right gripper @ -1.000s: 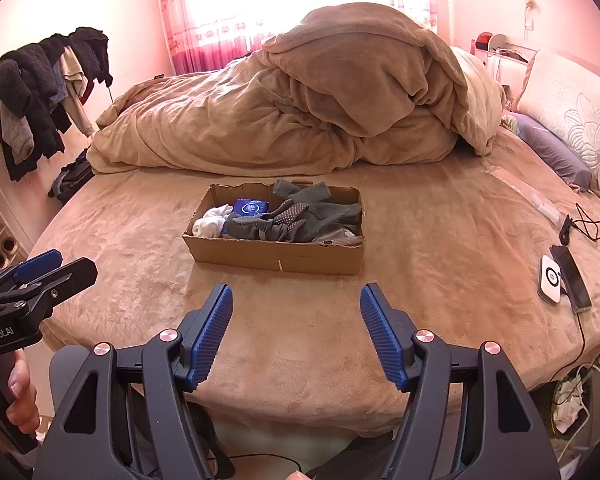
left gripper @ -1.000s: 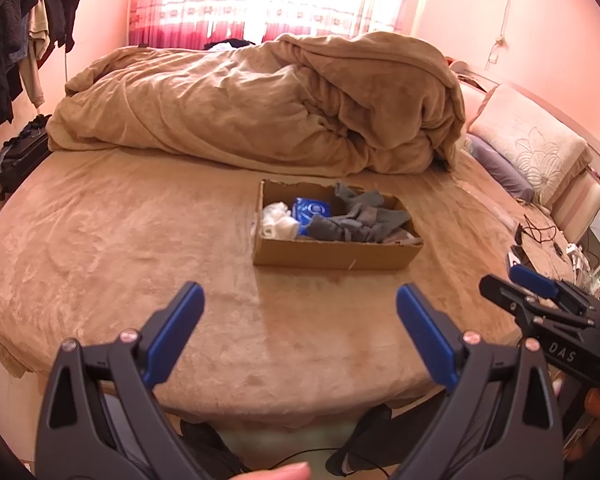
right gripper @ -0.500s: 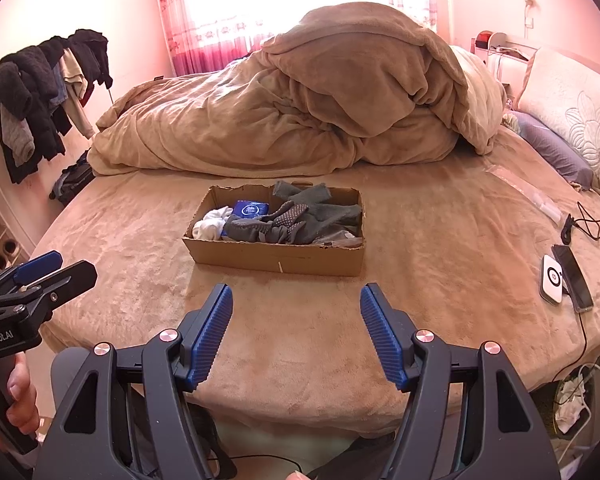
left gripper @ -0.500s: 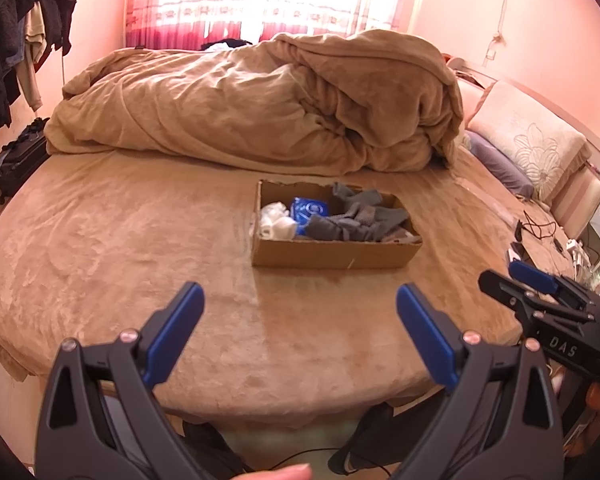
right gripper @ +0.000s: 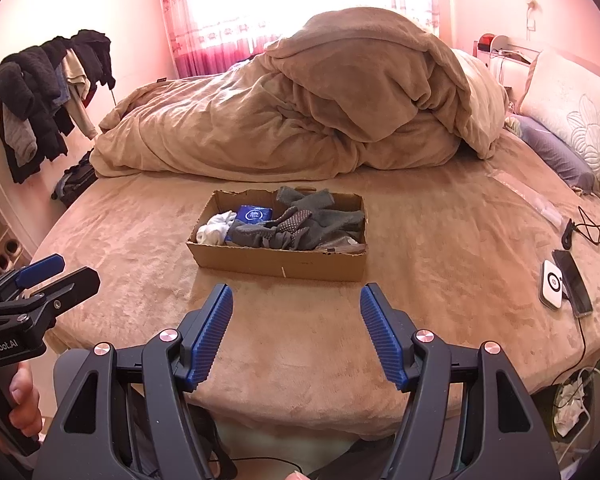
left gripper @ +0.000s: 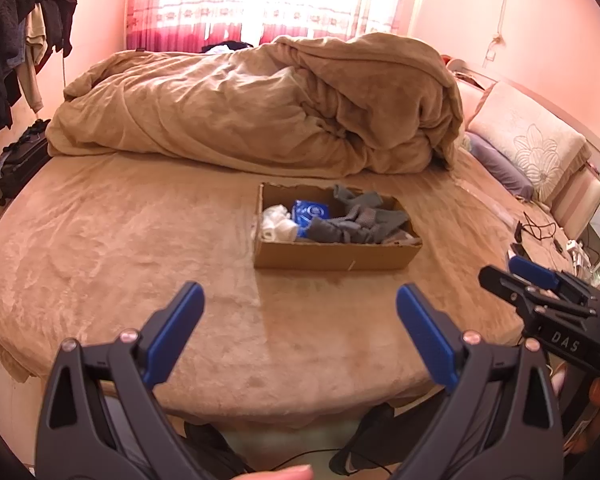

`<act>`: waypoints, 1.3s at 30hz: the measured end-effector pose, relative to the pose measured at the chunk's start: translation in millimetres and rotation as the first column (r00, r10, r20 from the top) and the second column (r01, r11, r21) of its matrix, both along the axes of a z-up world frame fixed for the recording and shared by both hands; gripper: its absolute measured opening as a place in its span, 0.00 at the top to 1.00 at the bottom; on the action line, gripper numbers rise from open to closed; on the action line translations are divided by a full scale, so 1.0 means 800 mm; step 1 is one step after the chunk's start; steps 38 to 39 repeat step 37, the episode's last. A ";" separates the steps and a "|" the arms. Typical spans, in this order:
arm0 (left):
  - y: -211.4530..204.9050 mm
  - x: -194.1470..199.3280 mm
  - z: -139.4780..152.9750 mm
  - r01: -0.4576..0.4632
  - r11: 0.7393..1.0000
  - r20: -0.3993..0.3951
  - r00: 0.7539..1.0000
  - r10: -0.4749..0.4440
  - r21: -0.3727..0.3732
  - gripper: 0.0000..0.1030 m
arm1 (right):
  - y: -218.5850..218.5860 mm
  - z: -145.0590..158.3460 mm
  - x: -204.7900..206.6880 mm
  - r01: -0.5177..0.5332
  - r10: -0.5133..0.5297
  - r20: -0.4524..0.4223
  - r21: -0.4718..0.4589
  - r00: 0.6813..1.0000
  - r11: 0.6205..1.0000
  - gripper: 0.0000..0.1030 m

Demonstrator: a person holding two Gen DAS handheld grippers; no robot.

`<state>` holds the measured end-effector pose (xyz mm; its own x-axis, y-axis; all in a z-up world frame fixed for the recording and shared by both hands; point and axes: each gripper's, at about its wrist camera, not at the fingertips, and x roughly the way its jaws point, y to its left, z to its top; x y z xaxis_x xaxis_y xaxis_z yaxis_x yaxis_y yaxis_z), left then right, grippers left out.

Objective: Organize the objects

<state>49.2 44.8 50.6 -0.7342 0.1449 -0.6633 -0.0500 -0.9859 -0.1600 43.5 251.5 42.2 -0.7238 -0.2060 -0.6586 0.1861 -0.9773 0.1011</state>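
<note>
A shallow cardboard box (left gripper: 332,255) (right gripper: 278,266) sits on the tan bed. It holds grey gloves (left gripper: 360,224) (right gripper: 300,226), a blue packet (left gripper: 311,212) (right gripper: 254,214) and a white cloth bundle (left gripper: 276,226) (right gripper: 216,228). My left gripper (left gripper: 300,312) is open and empty, held near the bed's front edge, short of the box. My right gripper (right gripper: 296,312) is open and empty, also in front of the box. Each gripper shows at the edge of the other's view.
A heaped tan duvet (left gripper: 260,112) (right gripper: 320,112) lies behind the box. Pillows (right gripper: 572,120) are at the right. A phone and a white device (right gripper: 560,284) with cables lie on the bed's right side. Clothes (right gripper: 40,96) hang at the left wall above a dark bag (left gripper: 20,160).
Both grippers stay open and nearly still; the left view has shifted very slightly.
</note>
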 end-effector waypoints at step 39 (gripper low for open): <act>0.018 -0.036 -0.030 0.029 0.999 0.062 0.998 -0.028 -0.013 0.05 | 0.004 -0.012 -0.029 -0.005 0.006 0.041 -0.025 0.999 1.000 0.32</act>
